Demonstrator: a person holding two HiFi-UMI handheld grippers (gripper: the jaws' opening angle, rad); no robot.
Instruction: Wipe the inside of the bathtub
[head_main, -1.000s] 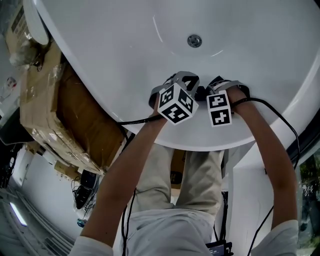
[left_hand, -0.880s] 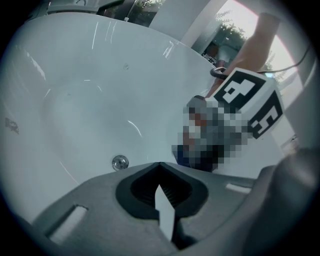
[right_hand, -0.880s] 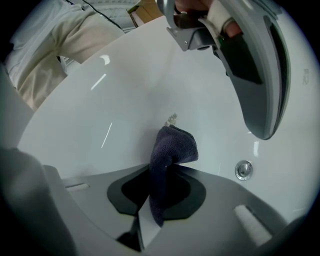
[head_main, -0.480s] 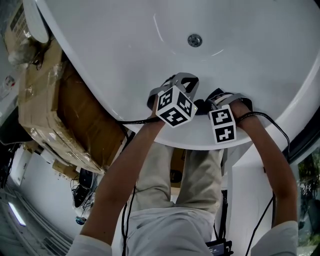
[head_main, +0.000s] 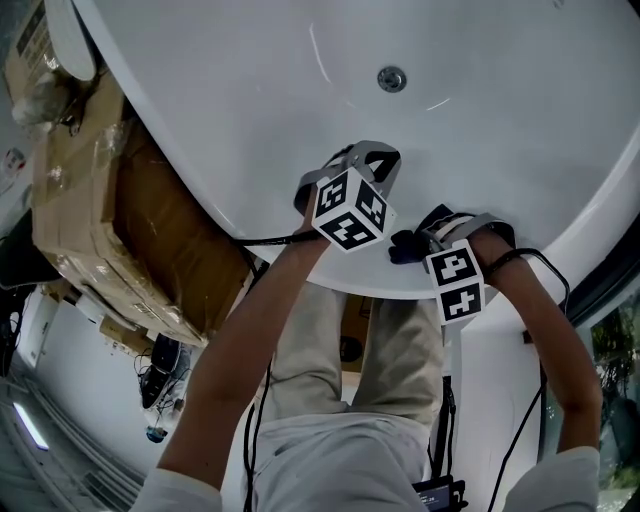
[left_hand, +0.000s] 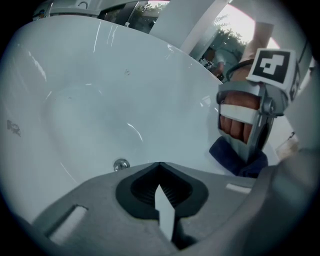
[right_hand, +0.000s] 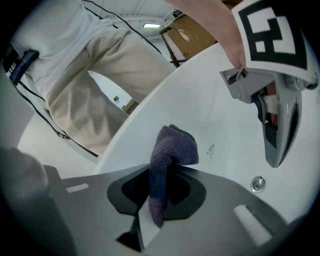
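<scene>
My right gripper (right_hand: 150, 210) pinches the cloth (right_hand: 172, 147) at the bathtub (head_main: 250, 110) near wall, with the drain (head_main: 391, 78) at twelve o'clock. My left gripper (left_hand: 162, 212) at ten has its jaws together, empty.

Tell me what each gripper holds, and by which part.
The right gripper is shut on the dark blue cloth, pinching one bunched end; the rest sticks out past the fingers. The left gripper is shut on nothing.
</scene>
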